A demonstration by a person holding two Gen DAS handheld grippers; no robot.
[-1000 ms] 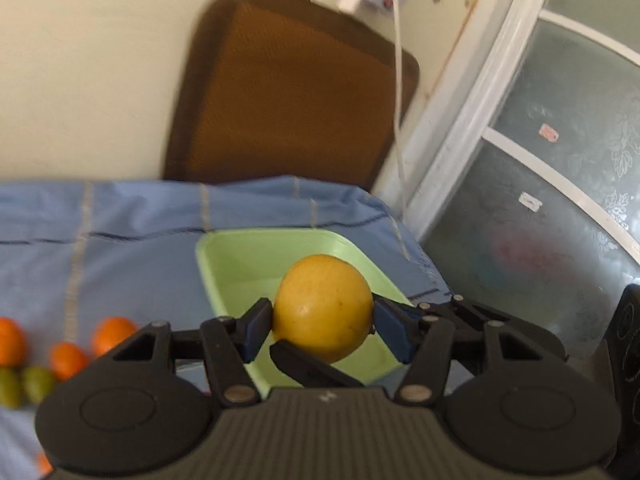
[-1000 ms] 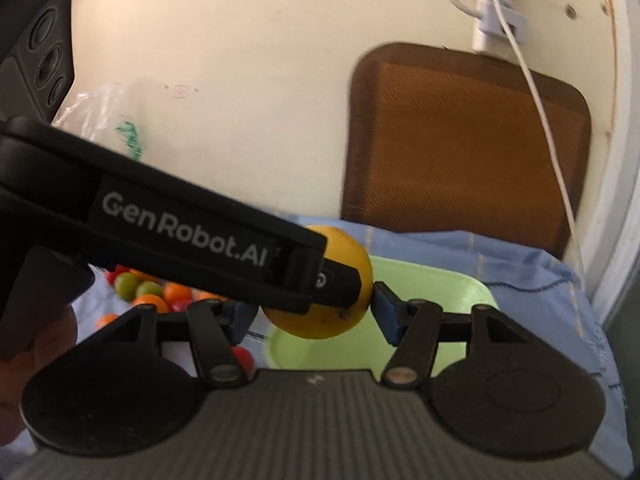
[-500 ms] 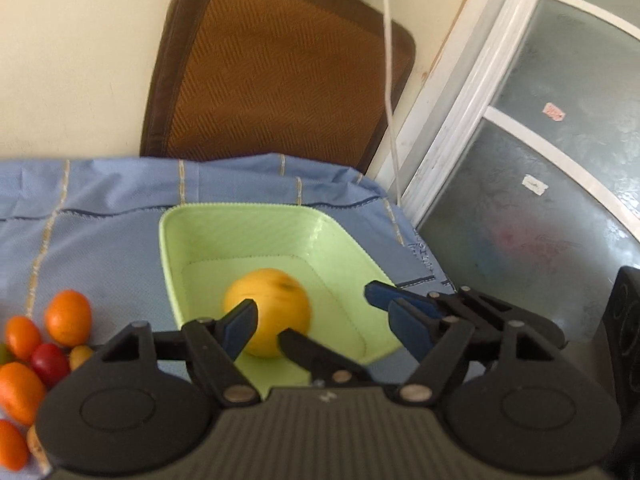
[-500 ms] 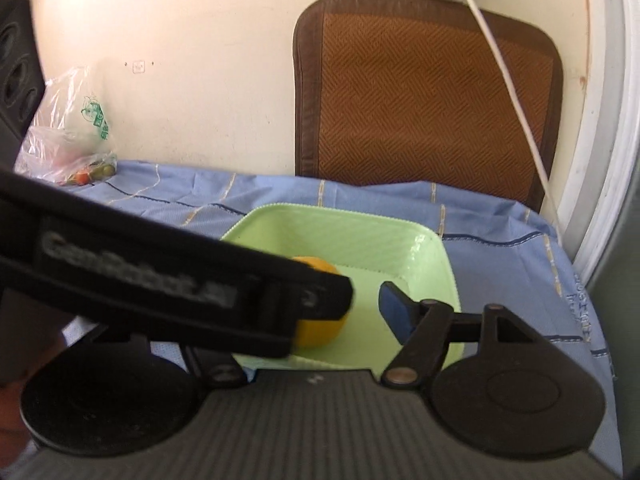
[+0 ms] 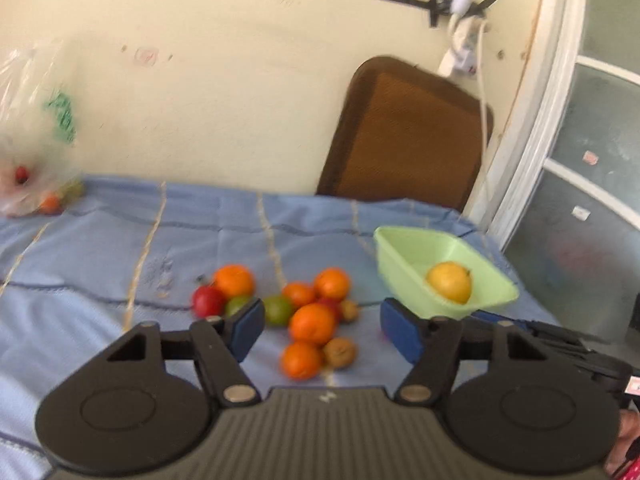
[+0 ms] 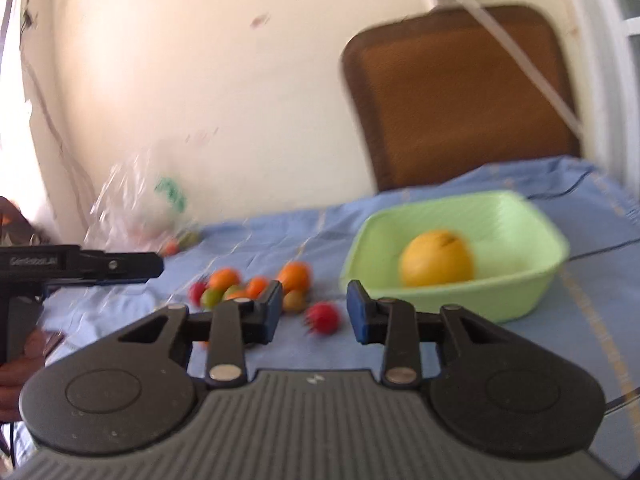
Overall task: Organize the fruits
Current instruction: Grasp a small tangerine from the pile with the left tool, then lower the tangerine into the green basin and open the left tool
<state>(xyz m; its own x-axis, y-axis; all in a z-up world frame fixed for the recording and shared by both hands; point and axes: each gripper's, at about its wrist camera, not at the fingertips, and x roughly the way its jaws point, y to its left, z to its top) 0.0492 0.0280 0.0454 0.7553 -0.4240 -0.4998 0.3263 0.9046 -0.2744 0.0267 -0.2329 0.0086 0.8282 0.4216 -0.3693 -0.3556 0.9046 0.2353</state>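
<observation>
A yellow fruit (image 5: pixel 449 281) lies in the green tub (image 5: pixel 404 240) on the blue cloth; both also show in the right wrist view, fruit (image 6: pixel 437 258) in tub (image 6: pixel 460 292). A pile of small orange, red and green fruits (image 5: pixel 308 312) lies left of the tub, also in the right wrist view (image 6: pixel 256 286). A red fruit (image 6: pixel 323 317) lies apart, near the tub. My left gripper (image 5: pixel 322 330) is open and empty above the pile. My right gripper (image 6: pixel 314 312) is open and empty, in front of the red fruit.
A clear plastic bag with fruit (image 5: pixel 32 160) sits at the cloth's far left by the wall. A brown chair back (image 5: pixel 404 136) stands behind the table. A white cable (image 5: pixel 482 80) hangs from a wall socket. A glass door (image 5: pixel 592 160) is on the right.
The left gripper let the yellow fruit drop into the green tub, then pulled back and swung left over the fruit pile. The right gripper also drew back and turned left.
</observation>
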